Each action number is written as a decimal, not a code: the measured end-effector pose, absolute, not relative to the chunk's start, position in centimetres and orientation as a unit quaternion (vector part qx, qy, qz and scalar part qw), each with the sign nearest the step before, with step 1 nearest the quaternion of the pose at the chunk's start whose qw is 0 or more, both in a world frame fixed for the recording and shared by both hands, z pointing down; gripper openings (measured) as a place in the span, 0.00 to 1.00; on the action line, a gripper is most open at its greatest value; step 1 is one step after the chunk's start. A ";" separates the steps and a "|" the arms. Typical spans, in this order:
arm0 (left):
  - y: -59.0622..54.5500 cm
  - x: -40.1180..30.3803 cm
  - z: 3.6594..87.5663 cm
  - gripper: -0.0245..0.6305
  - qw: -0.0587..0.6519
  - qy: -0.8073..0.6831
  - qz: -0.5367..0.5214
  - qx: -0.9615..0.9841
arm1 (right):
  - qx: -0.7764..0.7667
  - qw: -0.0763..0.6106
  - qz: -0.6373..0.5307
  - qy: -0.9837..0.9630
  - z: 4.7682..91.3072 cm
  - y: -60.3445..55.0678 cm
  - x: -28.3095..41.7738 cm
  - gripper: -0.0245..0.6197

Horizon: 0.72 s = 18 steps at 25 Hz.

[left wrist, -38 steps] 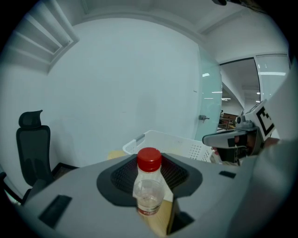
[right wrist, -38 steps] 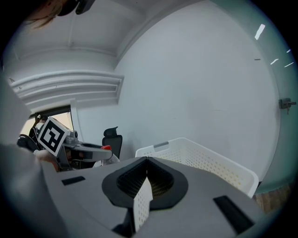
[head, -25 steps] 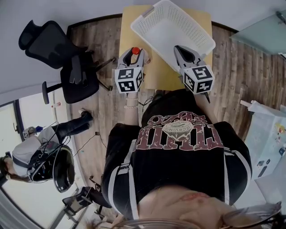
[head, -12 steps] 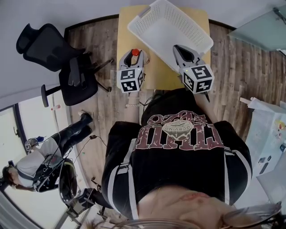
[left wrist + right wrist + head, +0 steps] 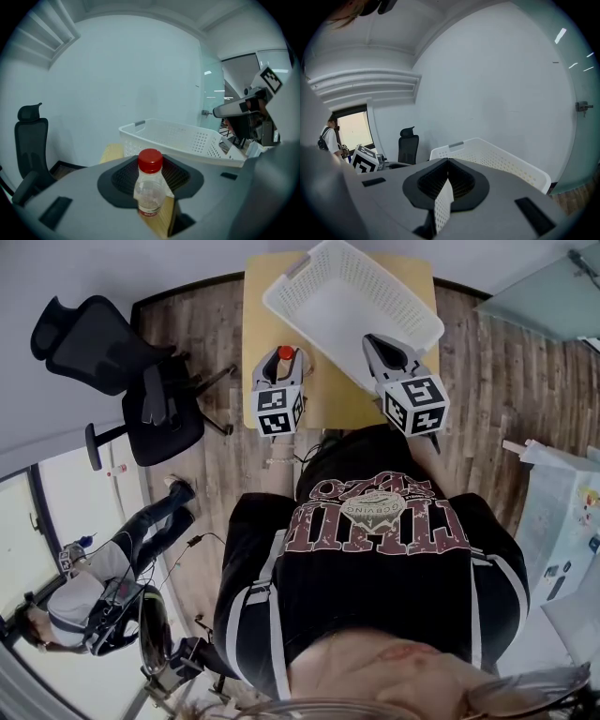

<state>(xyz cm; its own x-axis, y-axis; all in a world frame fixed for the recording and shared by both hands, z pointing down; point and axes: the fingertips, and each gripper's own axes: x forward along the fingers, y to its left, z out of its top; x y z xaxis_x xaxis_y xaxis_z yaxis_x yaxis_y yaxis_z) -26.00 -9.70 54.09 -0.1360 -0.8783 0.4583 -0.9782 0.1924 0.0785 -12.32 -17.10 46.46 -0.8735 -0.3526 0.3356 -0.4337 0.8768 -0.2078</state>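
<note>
Left tongs: clenched on the bottle, just left of the basket.
Bottle: clear with a red cap, standing straight up between my tongs, over the counter, close to the basket's near corner.
Right tongs: clenched on the basket's near wall, with a strip of its white, holey side pinched between them.
Chair: black, far left of the basket.
</note>
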 end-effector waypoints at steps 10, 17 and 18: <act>-9.3 -24.9 53.9 0.34 0.188 -0.743 0.132 0.629 | 0.207 0.145 0.140 -0.957 46.5 -17.1 -12.3 0.07; -9.4 -24.2 53.9 0.34 0.175 -0.744 0.143 0.629 | 0.204 0.145 0.140 -0.958 46.4 -17.1 -12.7 0.07; -9.3 -24.1 53.9 0.34 0.173 -0.744 0.143 0.629 | 0.204 0.144 0.140 -0.958 46.4 -17.1 -12.7 0.07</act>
<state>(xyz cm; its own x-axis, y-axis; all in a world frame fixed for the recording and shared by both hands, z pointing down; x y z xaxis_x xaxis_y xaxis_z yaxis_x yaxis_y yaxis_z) -24.06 -9.30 53.89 -0.1492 -0.8865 0.4381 -0.9858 0.1680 0.0040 -12.70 -17.12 46.43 -0.8748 -0.3512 0.3337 -0.4319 0.8774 -0.2090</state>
